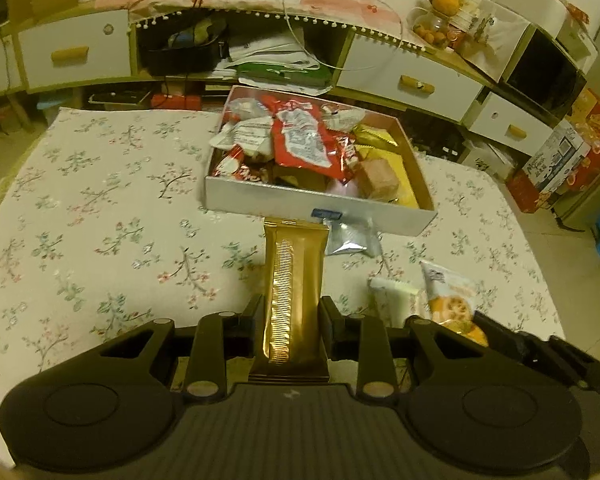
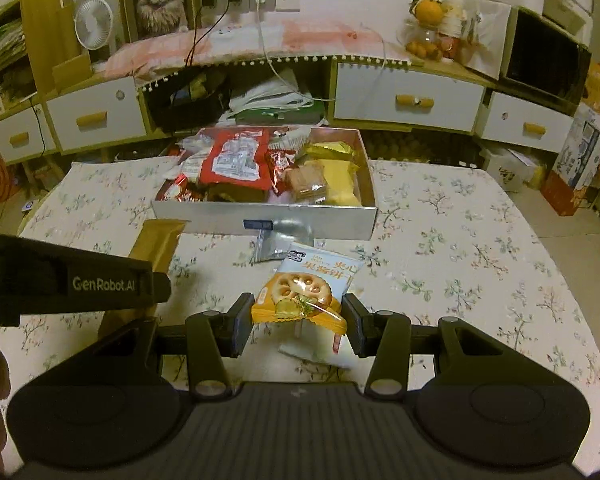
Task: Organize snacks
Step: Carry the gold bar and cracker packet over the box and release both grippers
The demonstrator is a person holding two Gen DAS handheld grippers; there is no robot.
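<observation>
- The surface [image 2: 480,240] is covered with a pale cloth that has a pattern of small flower branches.
- A white box [image 2: 268,218] stands on it at the far side, full of snack packets.
- A small silver packet [image 2: 274,246] lies on the cloth just in front of the box.
- A white packet [image 1: 392,292] lies on the cloth nearer to the camera.

Both tools are matte black plastic. The left gripper [image 1: 292,316] has a ribbed grey-black base, two round raised discs at its outer corners, angled linkage arms pinned with silver rivets, and flat rectangular fingers [image 1: 327,320]. The right gripper [image 2: 298,324] is built alike, and in its view the other tool's side bears white "GenRobot.AI" lettering
</observation>
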